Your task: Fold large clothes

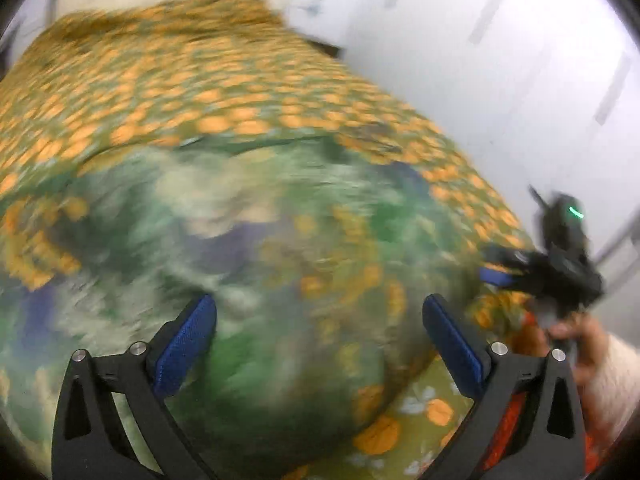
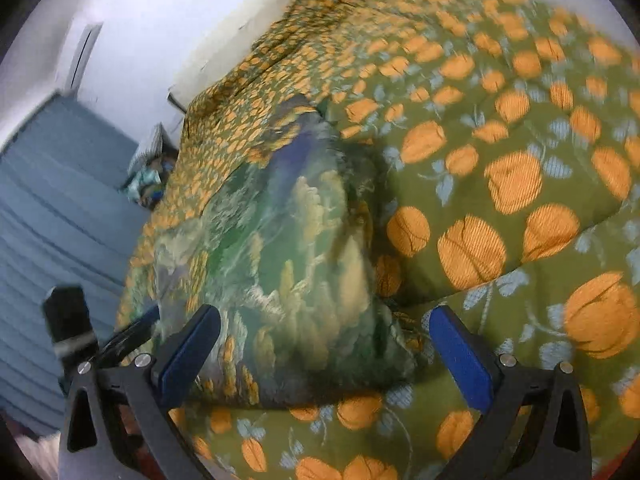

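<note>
A large green garment [image 1: 248, 240] with a cream, blue and yellow print lies bunched on a bed with an olive cover printed with orange flowers [image 1: 192, 92]. Both views are motion-blurred. My left gripper [image 1: 320, 336] is open just above the garment, holding nothing. My right gripper [image 2: 324, 348] is open over the garment's near edge [image 2: 296, 264], holding nothing. The right gripper also shows at the right edge of the left wrist view [image 1: 500, 268], in a hand. The left gripper shows at the lower left of the right wrist view [image 2: 132, 332].
The bed cover [image 2: 500, 168] rises in a fold to the right. A white wall or wardrobe [image 1: 500, 80] stands beyond the bed. A blue-grey ribbed surface [image 2: 52, 216] and some clutter [image 2: 152, 176] lie left of the bed.
</note>
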